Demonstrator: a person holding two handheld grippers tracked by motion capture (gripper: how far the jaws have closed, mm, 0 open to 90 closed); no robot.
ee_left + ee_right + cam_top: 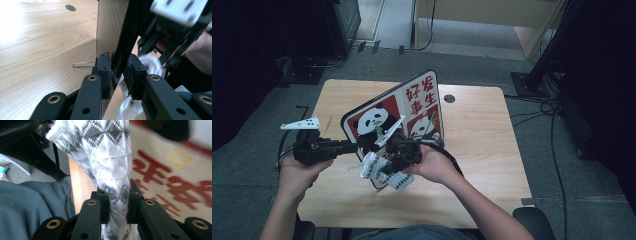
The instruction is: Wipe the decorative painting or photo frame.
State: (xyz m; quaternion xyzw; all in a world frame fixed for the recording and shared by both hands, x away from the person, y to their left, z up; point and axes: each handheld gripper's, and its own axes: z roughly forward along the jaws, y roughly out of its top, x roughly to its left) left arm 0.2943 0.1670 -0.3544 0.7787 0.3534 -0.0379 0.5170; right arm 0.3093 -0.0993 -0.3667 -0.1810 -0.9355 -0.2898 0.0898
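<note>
A: Quick pass. Left gripper is clamping the edge of the panda board, jaws nearly together with the board's thin edge between the pads (clear in the left gripper view). The board is standing tilted over the table, propped up off the surface.

B: And the right one?

A: Right gripper is pinching the patterned cloth, white-and-grey knit, jaws squeezed tight on a bunched neck of it. In the high view the cloth is hanging just in front of the board's lower edge, between the two hands.

B: Risks?

A: The board is being held by one edge only, so I'd guess it could pivot or slide out if the cloth is dragging across it. The cloth is gripped at a narrow bunch (a lot of loose fabric beyond the jaws), so it may be snagging on the left gripper's jaws, or on the wire clip lying on the table by the board. The grippers are also working very close together; a knock looks possible.

B: Counts?

A: One board, one cloth, one wire clip, two grippers, one table. Two panda pictures on the board.
</note>
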